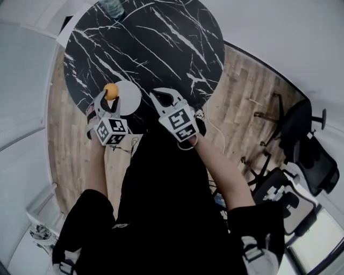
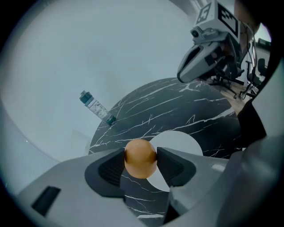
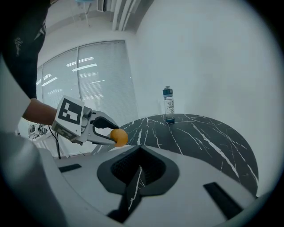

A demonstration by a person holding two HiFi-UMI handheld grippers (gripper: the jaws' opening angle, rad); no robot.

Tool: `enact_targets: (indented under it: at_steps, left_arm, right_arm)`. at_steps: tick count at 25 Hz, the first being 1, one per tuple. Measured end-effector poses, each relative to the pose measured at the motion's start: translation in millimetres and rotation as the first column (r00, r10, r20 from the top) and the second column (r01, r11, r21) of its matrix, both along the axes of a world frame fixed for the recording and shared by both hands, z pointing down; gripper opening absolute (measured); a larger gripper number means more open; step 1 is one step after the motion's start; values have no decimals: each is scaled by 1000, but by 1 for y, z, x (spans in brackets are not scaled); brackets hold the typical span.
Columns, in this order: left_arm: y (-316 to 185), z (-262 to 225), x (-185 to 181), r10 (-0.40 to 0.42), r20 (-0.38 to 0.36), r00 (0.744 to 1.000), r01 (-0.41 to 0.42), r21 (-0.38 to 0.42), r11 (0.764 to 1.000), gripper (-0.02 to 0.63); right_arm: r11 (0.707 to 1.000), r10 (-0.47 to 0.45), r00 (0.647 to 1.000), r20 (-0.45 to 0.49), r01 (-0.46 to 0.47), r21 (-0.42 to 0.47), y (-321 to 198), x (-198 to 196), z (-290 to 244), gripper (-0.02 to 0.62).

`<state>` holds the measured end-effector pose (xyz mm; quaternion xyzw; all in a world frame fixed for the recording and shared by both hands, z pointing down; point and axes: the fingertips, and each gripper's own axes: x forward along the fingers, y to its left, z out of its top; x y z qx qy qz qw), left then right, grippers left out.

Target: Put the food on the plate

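An orange egg-shaped piece of food (image 2: 140,158) is clamped between the pads of my left gripper (image 2: 141,165). It hangs just over the near left edge of a round white plate (image 2: 179,142) on the black marble table (image 2: 177,108). In the head view the food (image 1: 110,91) sits at the plate's (image 1: 130,95) left rim, with the left gripper (image 1: 109,99) below it. My right gripper (image 1: 160,98) hovers to the right of the plate, jaws pressed together with nothing in them. The right gripper view shows the shut right gripper (image 3: 140,156) and the food (image 3: 118,137) in the other gripper.
A clear water bottle with a blue cap (image 3: 168,104) stands at the table's far edge (image 1: 114,9). Office chairs (image 1: 306,145) stand on the wooden floor to the right. A white wall lies beyond the table.
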<state>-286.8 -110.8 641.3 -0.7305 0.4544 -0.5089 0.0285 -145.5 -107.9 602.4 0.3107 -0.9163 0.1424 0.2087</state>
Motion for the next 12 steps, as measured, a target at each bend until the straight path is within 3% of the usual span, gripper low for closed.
enact_targets:
  at_steps: [12]
  left_arm:
    - [2, 24, 7, 44, 53, 998, -43, -19, 999, 222]
  right_arm:
    - [1000, 8, 1000, -2, -8, -12, 0, 5, 3, -3]
